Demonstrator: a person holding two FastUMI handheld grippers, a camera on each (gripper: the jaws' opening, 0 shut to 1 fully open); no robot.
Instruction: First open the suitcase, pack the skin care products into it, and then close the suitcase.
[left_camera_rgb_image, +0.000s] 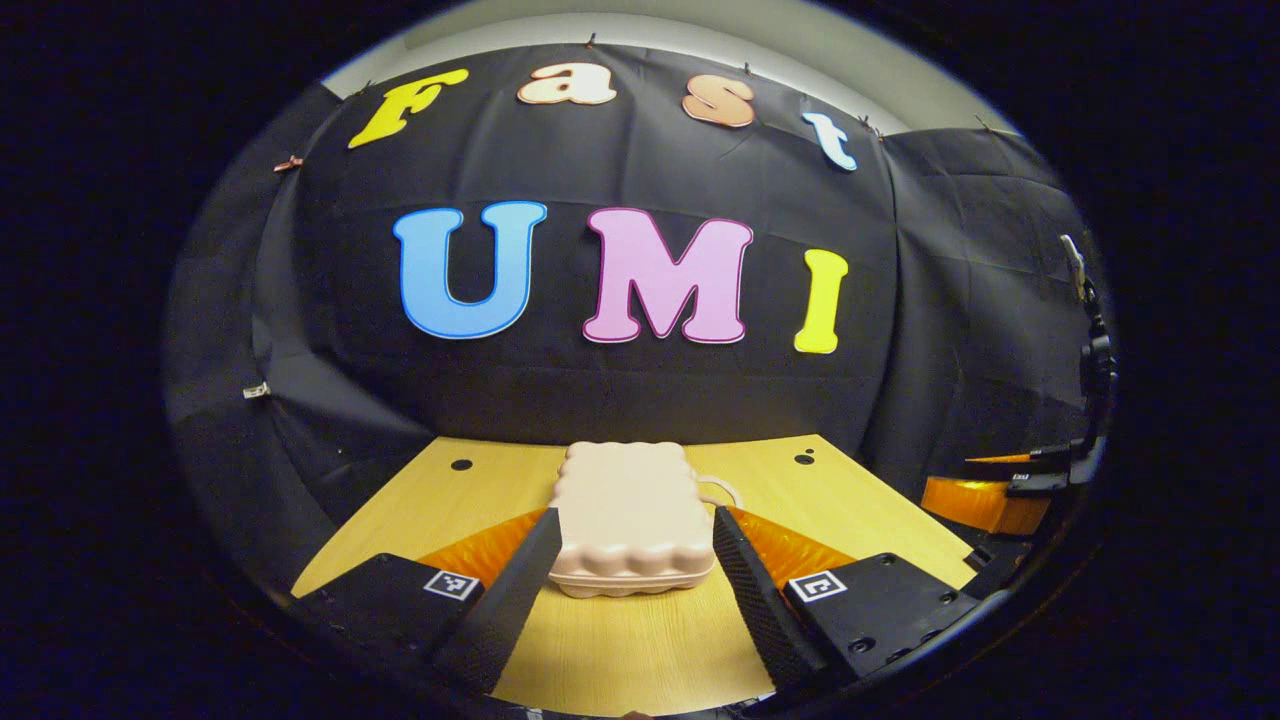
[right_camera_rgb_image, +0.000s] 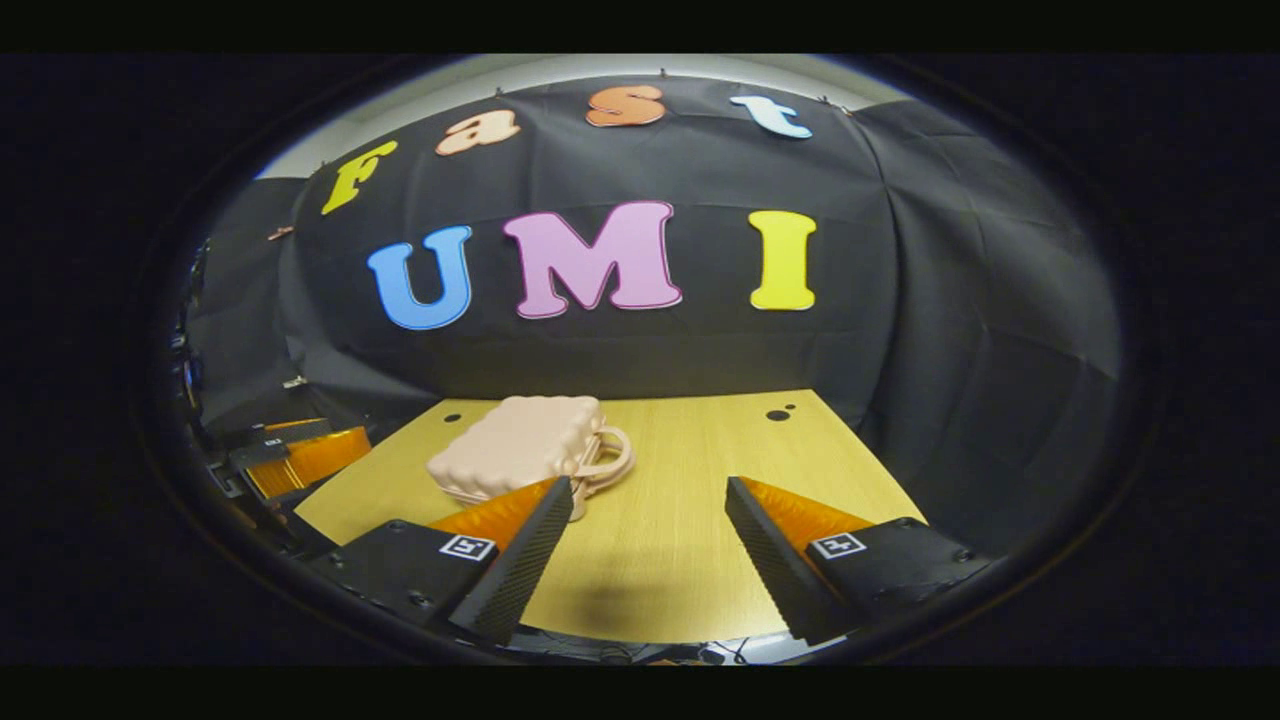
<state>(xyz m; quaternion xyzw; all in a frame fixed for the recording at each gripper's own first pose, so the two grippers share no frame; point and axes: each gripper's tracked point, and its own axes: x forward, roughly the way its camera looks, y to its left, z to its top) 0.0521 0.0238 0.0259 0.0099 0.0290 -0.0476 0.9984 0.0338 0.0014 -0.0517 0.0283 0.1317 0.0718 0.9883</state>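
in the left gripper view, the left gripper (left_camera_rgb_image: 632, 525) holds its fingers wide apart, one on each side of the near end of the suitcase (left_camera_rgb_image: 632, 520); whether they touch its sides cannot be told. square black-and-white marker tags (left_camera_rgb_image: 451, 584) sit on the finger mounts, bearing a coded pattern and no readable words. the suitcase is a small pale pink case with a scalloped edge, lying flat and closed on the wooden table (left_camera_rgb_image: 640, 650), its loop handle (left_camera_rgb_image: 722, 490) sticking out on the right. no brand or label can be made out on it. two dark holes (left_camera_rgb_image: 804, 458) mark the table's far right corner. at the far right edge another gripper (left_camera_rgb_image: 1040, 480) shows. in the right gripper view, the left gripper (right_camera_rgb_image: 290, 445) shows at the far left, the suitcase (right_camera_rgb_image: 520, 445) lies left of centre with its handle (right_camera_rgb_image: 608, 462) toward the middle, and the right gripper (right_camera_rgb_image: 645, 535) hangs open over bare table (right_camera_rgb_image: 660, 560), gripping nothing, its left finger (right_camera_rgb_image: 525, 560) overlapping the suitcase's near corner in the picture.
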